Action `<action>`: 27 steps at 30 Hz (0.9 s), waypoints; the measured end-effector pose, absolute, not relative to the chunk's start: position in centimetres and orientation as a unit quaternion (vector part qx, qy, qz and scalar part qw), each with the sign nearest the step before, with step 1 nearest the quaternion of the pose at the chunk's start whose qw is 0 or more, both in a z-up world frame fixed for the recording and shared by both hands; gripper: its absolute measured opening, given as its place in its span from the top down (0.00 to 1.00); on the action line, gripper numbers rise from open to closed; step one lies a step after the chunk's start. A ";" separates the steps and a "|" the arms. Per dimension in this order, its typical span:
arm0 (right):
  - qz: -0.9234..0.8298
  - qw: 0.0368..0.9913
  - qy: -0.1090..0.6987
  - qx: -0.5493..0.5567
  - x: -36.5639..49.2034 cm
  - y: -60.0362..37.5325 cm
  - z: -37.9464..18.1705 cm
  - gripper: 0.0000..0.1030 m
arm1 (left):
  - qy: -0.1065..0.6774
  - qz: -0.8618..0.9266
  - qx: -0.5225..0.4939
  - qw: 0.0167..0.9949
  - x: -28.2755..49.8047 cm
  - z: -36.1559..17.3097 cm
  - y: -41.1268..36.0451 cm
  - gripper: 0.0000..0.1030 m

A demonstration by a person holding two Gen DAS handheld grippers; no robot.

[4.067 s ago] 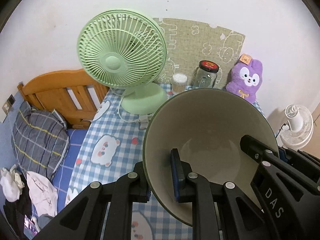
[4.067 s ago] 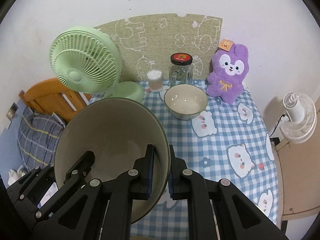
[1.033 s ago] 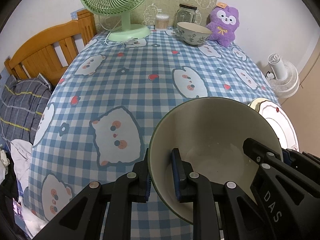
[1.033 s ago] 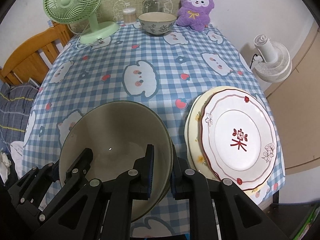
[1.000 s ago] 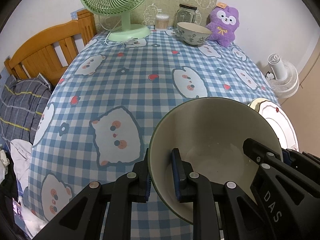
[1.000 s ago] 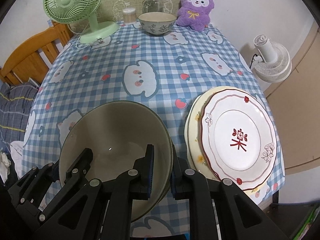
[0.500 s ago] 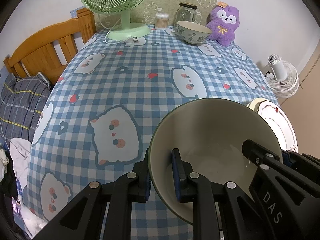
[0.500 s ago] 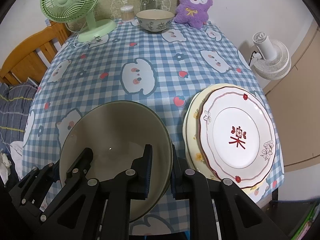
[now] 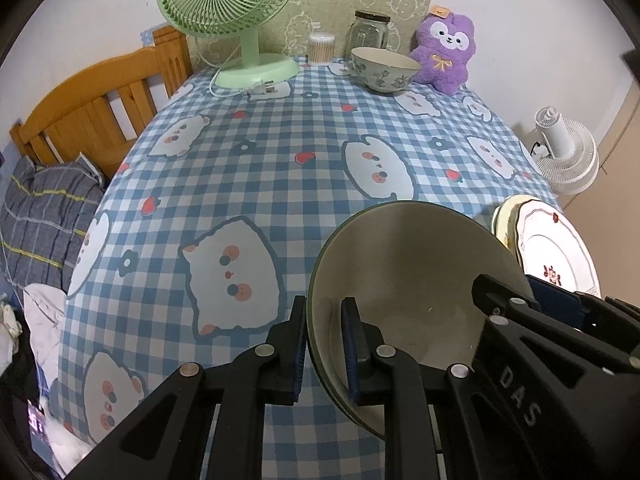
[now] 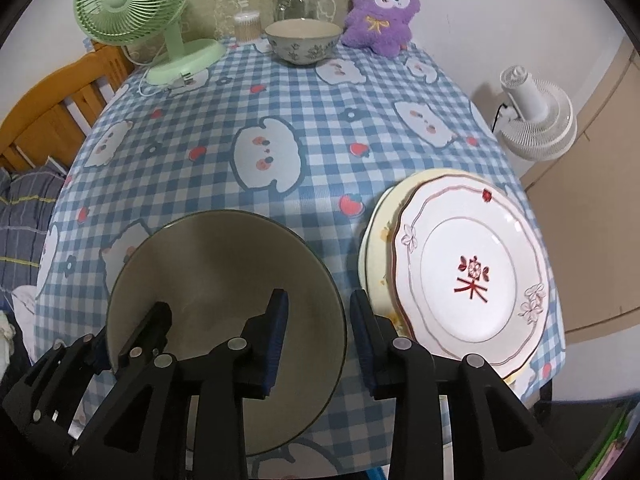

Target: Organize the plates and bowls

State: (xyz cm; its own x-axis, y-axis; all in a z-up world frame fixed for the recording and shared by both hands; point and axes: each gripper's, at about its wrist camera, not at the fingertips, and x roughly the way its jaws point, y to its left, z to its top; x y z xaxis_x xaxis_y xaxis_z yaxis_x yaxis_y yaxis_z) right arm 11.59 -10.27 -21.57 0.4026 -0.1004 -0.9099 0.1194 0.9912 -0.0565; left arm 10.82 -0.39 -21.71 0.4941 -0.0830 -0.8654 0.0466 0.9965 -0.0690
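A large bowl with a dark green rim and cream inside sits low over the near edge of the checked table, just left of a stack of plates. My left gripper is shut on the bowl's left rim. In the right wrist view the bowl has its right rim between the jaws of my right gripper; those jaws are opening and the pads stand clear of the rim. A small patterned bowl stands at the far end of the table.
At the far end stand a green desk fan, a glass jar, a box of cotton swabs and a purple plush toy. A wooden bed frame lies left. A white floor fan stands right.
Since four seconds ago both grippers brought the bowl from beside the green fan back to the near edge. In the last half second the right jaws parted off the rim.
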 end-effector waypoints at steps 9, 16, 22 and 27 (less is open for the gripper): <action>-0.062 0.829 0.555 0.024 12.3 -11.0 -23.3 0.64 | 0.512 -0.051 -0.034 0.857 11.6 -23.7 -0.6 0.73; -0.048 0.828 0.557 0.035 13.0 -11.0 -23.6 0.62 | 0.508 -0.054 -0.029 0.859 12.0 -23.6 -0.7 0.69; -0.042 0.834 0.548 0.042 13.3 -10.7 -22.2 0.61 | 0.502 -0.054 -0.023 0.863 12.2 -22.0 -0.3 0.69; -0.045 0.849 0.524 0.041 13.2 -10.5 -19.6 0.58 | 0.488 -0.064 -0.023 0.870 12.5 -19.4 -0.2 0.65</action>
